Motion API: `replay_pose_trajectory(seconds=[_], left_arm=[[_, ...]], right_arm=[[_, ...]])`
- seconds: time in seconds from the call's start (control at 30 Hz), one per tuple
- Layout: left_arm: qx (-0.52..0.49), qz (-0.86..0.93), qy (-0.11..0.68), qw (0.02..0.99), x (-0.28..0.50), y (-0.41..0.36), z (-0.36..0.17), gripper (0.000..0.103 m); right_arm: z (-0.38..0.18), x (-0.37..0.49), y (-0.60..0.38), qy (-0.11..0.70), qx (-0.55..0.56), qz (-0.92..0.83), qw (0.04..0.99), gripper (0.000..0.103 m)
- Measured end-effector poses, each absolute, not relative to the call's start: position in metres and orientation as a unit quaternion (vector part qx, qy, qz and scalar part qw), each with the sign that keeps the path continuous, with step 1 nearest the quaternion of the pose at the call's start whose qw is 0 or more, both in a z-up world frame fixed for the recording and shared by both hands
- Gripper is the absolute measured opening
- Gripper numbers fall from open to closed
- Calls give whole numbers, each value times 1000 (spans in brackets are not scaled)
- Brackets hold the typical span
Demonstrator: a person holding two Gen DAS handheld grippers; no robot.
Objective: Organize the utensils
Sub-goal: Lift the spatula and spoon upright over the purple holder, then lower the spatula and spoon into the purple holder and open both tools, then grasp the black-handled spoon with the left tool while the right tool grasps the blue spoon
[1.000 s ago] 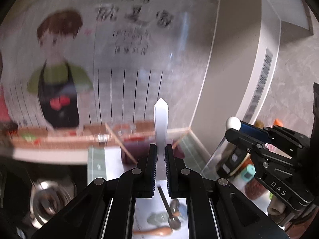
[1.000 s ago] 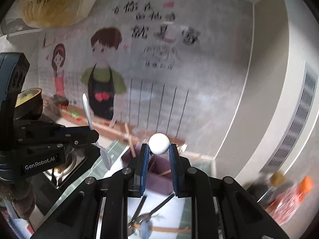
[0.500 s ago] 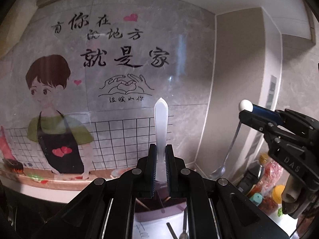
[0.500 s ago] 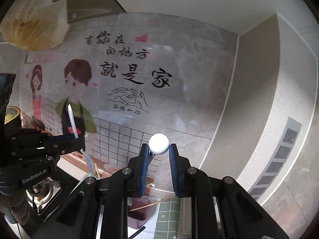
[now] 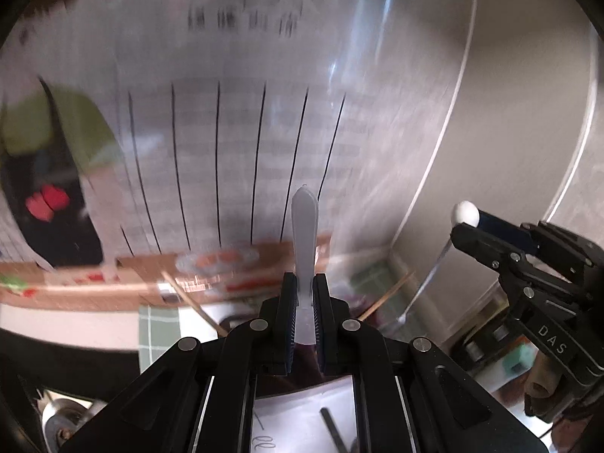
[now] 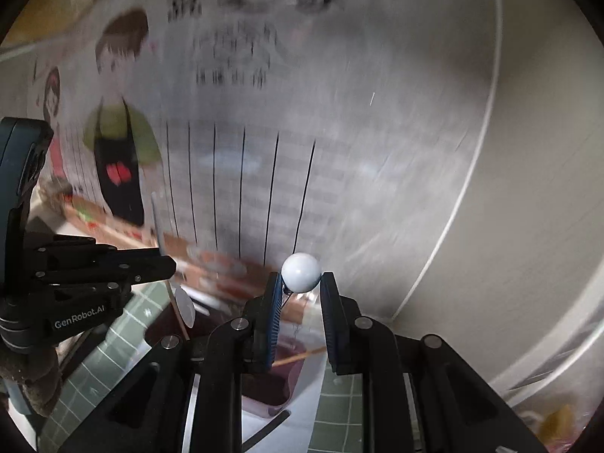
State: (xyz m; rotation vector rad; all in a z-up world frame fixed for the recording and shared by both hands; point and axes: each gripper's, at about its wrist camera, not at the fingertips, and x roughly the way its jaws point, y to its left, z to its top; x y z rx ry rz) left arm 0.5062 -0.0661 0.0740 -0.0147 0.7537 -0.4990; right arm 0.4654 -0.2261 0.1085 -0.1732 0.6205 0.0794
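My left gripper [image 5: 304, 294] is closed down tight on the flat handle of a translucent plastic spoon [image 5: 305, 234]; the handle stands upright between the pads, its pointed end above the fingertips, and in the right wrist view the bowl of that spoon hangs below the same gripper [image 6: 166, 264]. My right gripper [image 6: 301, 290] is closed on a thin utensil topped by a white ball [image 6: 301, 272]; the ball sits right at the fingertips, touching the left pad, with a slim dark stem running down between the jaws. From the left wrist view the same ball [image 5: 466, 214] shows at the tip of the right gripper [image 5: 468, 226], and a pale, see-through shaft slants down from it to a small end near the counter; what kind of utensil it is I cannot tell. Below both grippers sits a dark purple container [image 6: 279, 377] with wooden chopsticks [image 6: 298, 356] leaning in it, resting on white paper over a green grid mat [image 6: 336, 407]. A dark utensil [image 5: 332, 430] lies on the paper in front. The wall poster [image 6: 226, 113] behind is motion-blurred in both views.
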Motion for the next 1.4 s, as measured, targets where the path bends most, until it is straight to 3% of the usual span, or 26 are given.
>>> replay_pose_trajectory(seconds=[0.23,0.43,0.63,0.77,0.9,1.0,1.17,1.33,1.4], left_arm=[[16,-228,436,871,530,-80,-1,9],[4,-215,468,857,535,-80,-30,11],[-15,-201,472,858,523,-71,-26,17],[-9,-198,464,864,496,-60,-7,33],[-7,-193,465,864,458,-46,1,44],[-7,-189,485,854,428,-36,-5,45],[1,-179,515,838,384,-24,-25,45],[-10,-182,549,816,357,-22,-52,45],[-9,-183,554,812,349,-25,-56,45]], right_arm=[[40,496,-226,375,-75,62,922,19],[-2,510,-230,423,-38,85,901,20],[-7,502,-248,434,7,86,897,35],[13,473,-254,410,13,82,908,52],[30,432,-251,387,-10,75,919,58],[30,406,-247,385,-29,71,920,66],[17,369,-240,391,-51,58,917,90],[-21,340,-227,433,-57,74,897,90],[-39,328,-220,459,-48,93,882,85]])
